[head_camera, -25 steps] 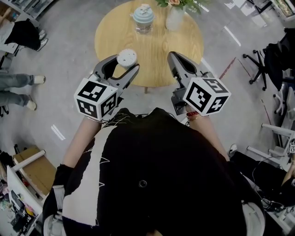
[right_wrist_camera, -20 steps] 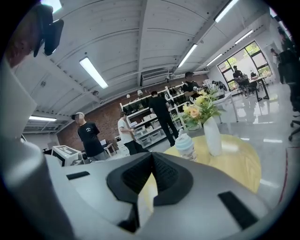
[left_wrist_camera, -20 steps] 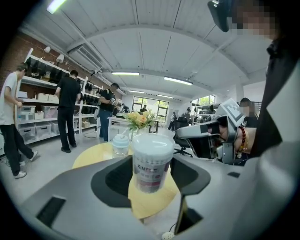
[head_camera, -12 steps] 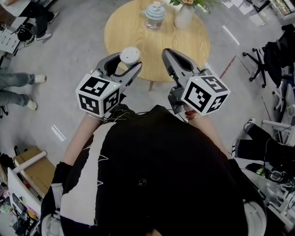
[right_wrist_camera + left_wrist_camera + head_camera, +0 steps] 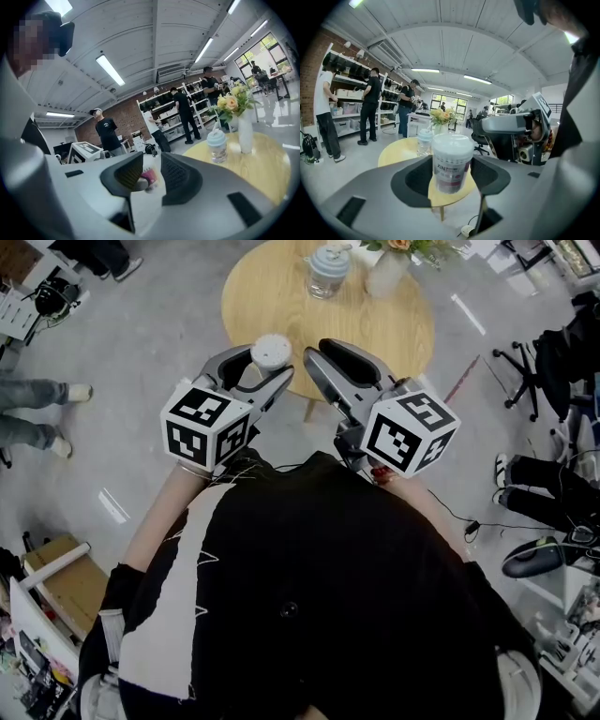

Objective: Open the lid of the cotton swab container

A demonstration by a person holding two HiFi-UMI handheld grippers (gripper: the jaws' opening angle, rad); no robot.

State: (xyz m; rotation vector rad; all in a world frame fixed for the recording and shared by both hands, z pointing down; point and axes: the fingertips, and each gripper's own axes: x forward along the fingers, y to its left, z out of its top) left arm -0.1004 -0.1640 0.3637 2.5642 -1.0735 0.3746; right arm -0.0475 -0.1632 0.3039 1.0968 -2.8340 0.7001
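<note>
- Head view shows the person's two hand-held grippers raised in front of a round table of light wood [image 5: 281, 296], close to its near edge.
- Left gripper [image 5: 451, 171] is clamped on the small clear plastic cotton swab container [image 5: 450, 157]. One jaw presses on each side of its wall, and the container stands upright between them.
- Container has a printed label with a dark pink band, and its round white lid [image 5: 271, 350] sits on top, closed. The wall above the label looks cloudy white, so I cannot tell what is inside.
- Right gripper [image 5: 151, 171] is opening its jaws, with a narrow gap between them. In the right gripper view the pink label shows through this gap, just past the tips, and the pads do not press on it.
- In the head view the tips of the right gripper are just beside the white lid. Whether they touch it, I cannot tell.
- On the far part of the table stands a clear glass jar with a pale blue lid [image 5: 328, 266], closed. Its content is too small to make out.
- Just beside this jar stands a white narrow vase [image 5: 386, 276], which holds yellow and peach flowers [image 5: 232, 103] with green leaves.
</note>
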